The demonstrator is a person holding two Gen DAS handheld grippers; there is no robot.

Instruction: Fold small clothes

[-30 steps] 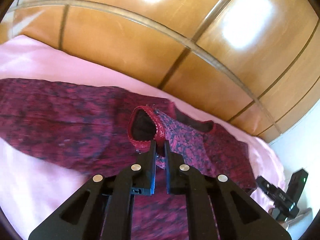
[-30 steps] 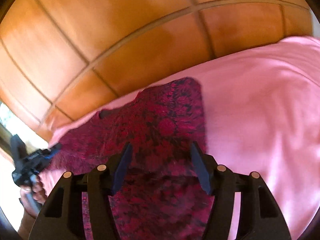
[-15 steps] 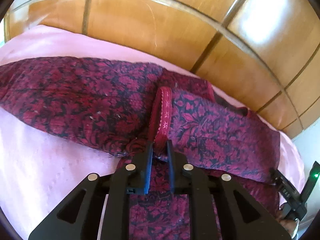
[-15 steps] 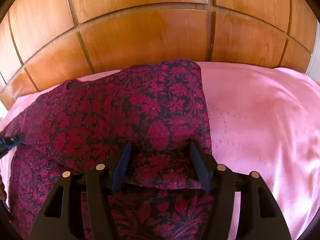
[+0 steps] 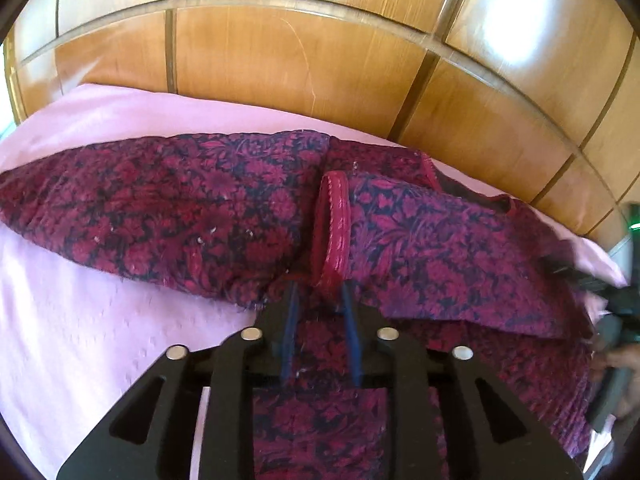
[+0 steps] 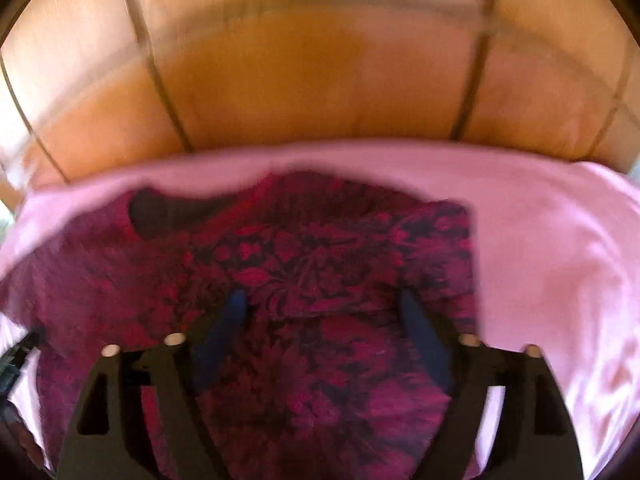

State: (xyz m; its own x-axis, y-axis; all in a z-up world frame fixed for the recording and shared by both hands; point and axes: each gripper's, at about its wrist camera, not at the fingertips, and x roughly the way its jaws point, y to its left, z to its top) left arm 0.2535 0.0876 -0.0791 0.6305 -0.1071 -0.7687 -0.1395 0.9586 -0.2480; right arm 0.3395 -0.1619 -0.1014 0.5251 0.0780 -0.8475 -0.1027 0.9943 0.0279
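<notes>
A dark red floral garment (image 5: 180, 216) lies spread on a pink sheet (image 5: 80, 340), its sleeve folded across the body. The sleeve's red ribbed cuff (image 5: 334, 216) runs down to my left gripper (image 5: 320, 286). Its jaws are opening; the cuff's end sits between the tips, and the pads no longer pinch it. In the blurred right wrist view my right gripper (image 6: 322, 300) hangs over the garment (image 6: 320, 240) with its jaws opening wide. Cloth lies under them and nothing is gripped. A dark neck opening (image 6: 156, 216) shows at the far left.
A glossy wooden panelled headboard (image 5: 280, 60) rises right behind the bed. Bare pink sheet (image 6: 540, 240) lies to the right of the garment. The other gripper and a hand (image 5: 616, 332) show at the right edge of the left wrist view.
My left gripper lowered the cuff onto the garment and its shut jaws have parted. My right gripper swung sideways over the cloth and its jaws have spread wider.
</notes>
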